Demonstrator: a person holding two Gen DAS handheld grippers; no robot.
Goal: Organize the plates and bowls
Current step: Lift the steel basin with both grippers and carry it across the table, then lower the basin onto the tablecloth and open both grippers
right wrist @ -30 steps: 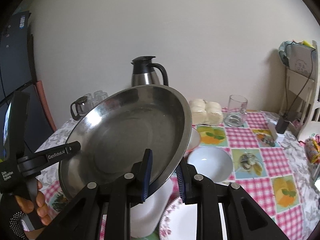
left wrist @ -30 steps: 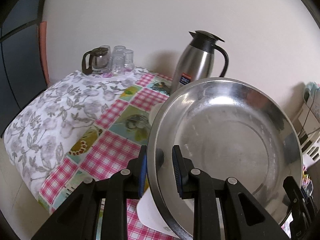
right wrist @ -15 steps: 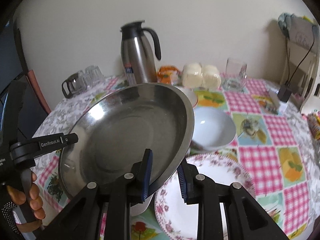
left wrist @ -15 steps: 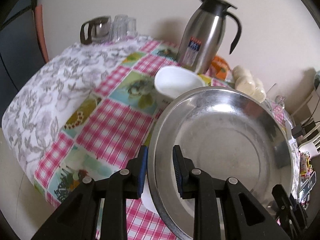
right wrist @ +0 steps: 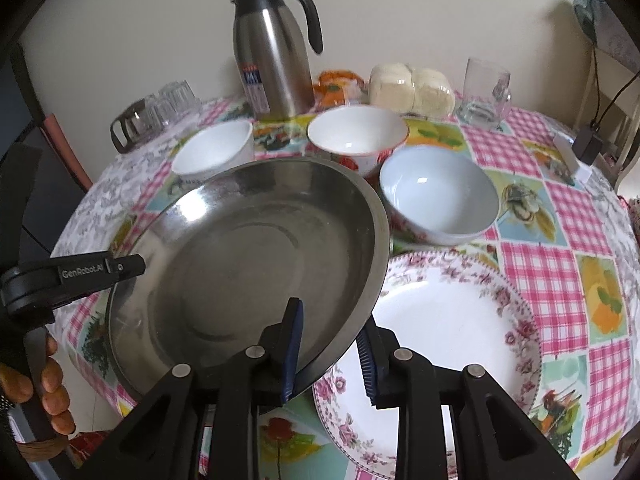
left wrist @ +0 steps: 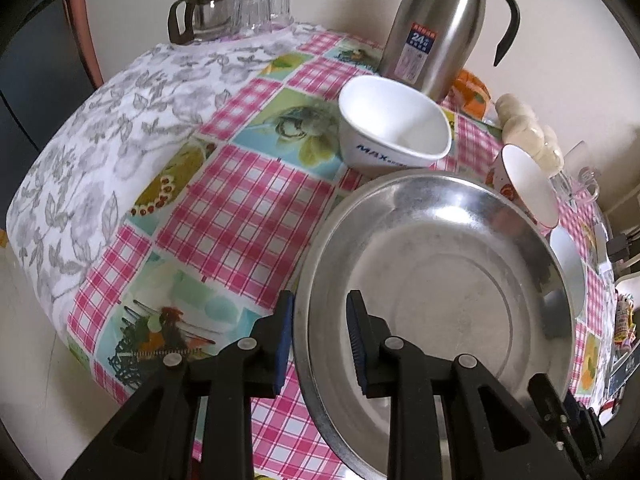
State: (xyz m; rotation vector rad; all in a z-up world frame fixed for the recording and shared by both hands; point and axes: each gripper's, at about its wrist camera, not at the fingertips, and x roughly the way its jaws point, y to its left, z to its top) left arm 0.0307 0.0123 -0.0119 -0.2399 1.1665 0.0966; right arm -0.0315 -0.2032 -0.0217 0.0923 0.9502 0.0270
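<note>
— So, where is the steel plate (right wrist: 248, 248)?

— Tilted above the counter (left wrist: 248, 208), carried by both tools. In the right wrist view it fills the middle out to 9 o'clock, and its raised edge overlaps the flowered plate (right wrist: 448, 320), which lies flat at 4 o'clock.

— And the left tool (left wrist: 320, 344)?

— Narrow, with its blue pads either side of the plate's near rim at 6 o'clock, gripping it. A hand (right wrist: 48, 380) shows on its handle at 8 o'clock in the right view.

— The right tool (right wrist: 330, 356)?

— Also narrow and clamped on the rim. Its jaws have just been opening slightly. One pad lies against the inside of the plate; the outer pad sits under the rim, and contact there is probably kept, though the angle hides it.

— The bowls?

— Three stand beyond the plate: a white bowl (right wrist: 214, 152) at 11 o'clock, a red-rimmed bowl (right wrist: 356, 136) at 12, and a pale blue bowl (right wrist: 438, 196) at 2. The steel flask (right wrist: 272, 56) stands behind them.
</note>
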